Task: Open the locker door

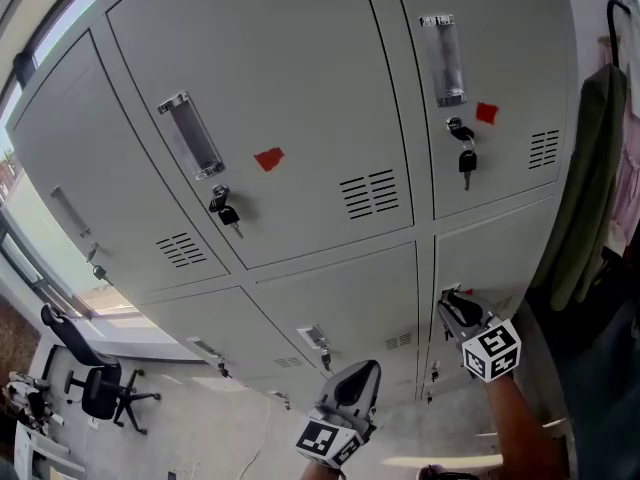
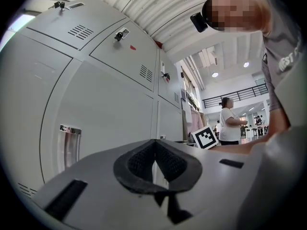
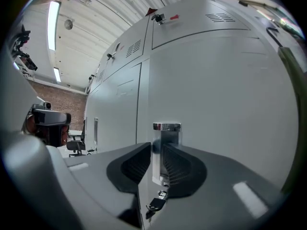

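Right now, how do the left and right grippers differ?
The left gripper has jaws together, nothing between them; the right gripper has jaws slightly apart, chrome handle in the gap, grip unclear. The left gripper is held away from any handle; the right gripper is at the lower right door. Both carry marker cubes.

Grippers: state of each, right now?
Left gripper: closed, fingers together, holding nothing.
Right gripper: fingers closed on the locker door handle.
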### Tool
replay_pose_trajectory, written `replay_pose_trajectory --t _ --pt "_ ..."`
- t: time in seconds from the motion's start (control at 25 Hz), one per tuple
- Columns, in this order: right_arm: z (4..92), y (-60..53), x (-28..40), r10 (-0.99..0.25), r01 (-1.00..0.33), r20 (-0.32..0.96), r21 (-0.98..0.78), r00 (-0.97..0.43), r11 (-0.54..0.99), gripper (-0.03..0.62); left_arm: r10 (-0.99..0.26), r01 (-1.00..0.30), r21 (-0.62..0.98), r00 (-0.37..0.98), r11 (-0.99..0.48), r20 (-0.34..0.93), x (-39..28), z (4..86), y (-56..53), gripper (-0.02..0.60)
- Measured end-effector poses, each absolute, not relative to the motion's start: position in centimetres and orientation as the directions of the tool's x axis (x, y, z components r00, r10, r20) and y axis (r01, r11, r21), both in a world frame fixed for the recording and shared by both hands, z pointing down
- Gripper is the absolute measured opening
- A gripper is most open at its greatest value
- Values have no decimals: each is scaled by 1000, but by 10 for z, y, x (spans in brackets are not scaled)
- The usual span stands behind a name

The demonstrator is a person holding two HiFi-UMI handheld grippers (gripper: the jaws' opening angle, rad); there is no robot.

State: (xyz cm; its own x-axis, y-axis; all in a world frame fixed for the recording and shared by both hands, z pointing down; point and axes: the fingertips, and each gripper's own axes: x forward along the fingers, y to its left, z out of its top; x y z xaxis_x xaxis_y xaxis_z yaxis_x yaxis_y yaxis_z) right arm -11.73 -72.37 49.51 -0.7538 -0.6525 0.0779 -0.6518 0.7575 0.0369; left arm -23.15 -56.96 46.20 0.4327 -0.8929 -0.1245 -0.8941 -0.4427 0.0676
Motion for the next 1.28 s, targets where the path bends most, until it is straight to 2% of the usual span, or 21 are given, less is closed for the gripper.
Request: replay_pose_trajectory --t 0.24,0.56,1.04,1.28 --pt "497 -719 -116 -636 -633 83 63 -767 771 41 -891 -891 73 440 -449 -116 -229 471 -580 6" --pt "496 -678 -93 -593 -590 77 55 -802 805 48 -877 -876 84 463 -475 -124 -217 468 -590 6" --pt "492 -619 -32 -476 -475 -1 41 -880 879 44 -866 -863 93 487 -497 -113 -204 476 -601 6" --pt "492 -614 -25 -464 -463 -2 44 -886 885 44 -860 -856 93 498 -508 -113 -198 475 -604 6"
